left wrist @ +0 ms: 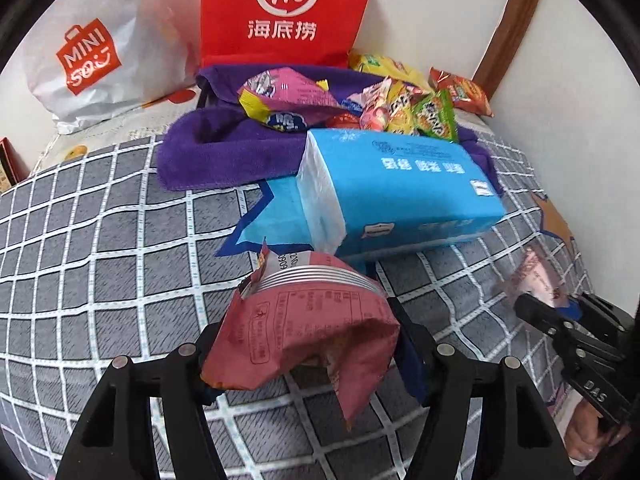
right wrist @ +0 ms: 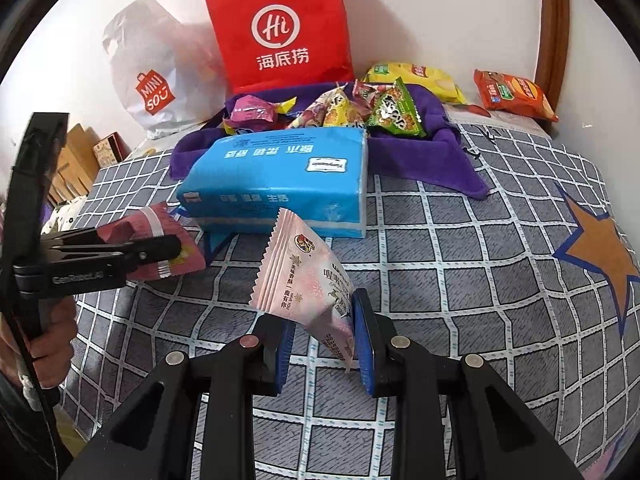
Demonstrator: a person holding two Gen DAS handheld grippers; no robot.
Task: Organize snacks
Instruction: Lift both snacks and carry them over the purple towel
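Snacks in both grippers right now: the left gripper [left wrist: 304, 344] is clamped on a dark red packet [left wrist: 308, 328], the right gripper [right wrist: 324, 344] pinches a pale pink packet [right wrist: 308, 280], both held above the checked bedspread [right wrist: 460, 248]. Looks like mid-carry. Next, I'd guess, they go onto the snack pile [left wrist: 360, 100] on the purple towel [left wrist: 224, 152] behind the blue tissue pack [left wrist: 400, 188], though the drop spot isn't clear.

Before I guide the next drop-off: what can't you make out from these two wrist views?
- Inside of the red bag and white bag: both views, hidden by their own walls.
- Snacks deep in the purple cloth: both views, blocked by the blue tissue pack.
- Dark red packet front: faces away in left view; left gripper covers it in right view.
- Pink packet: blurred in left view.
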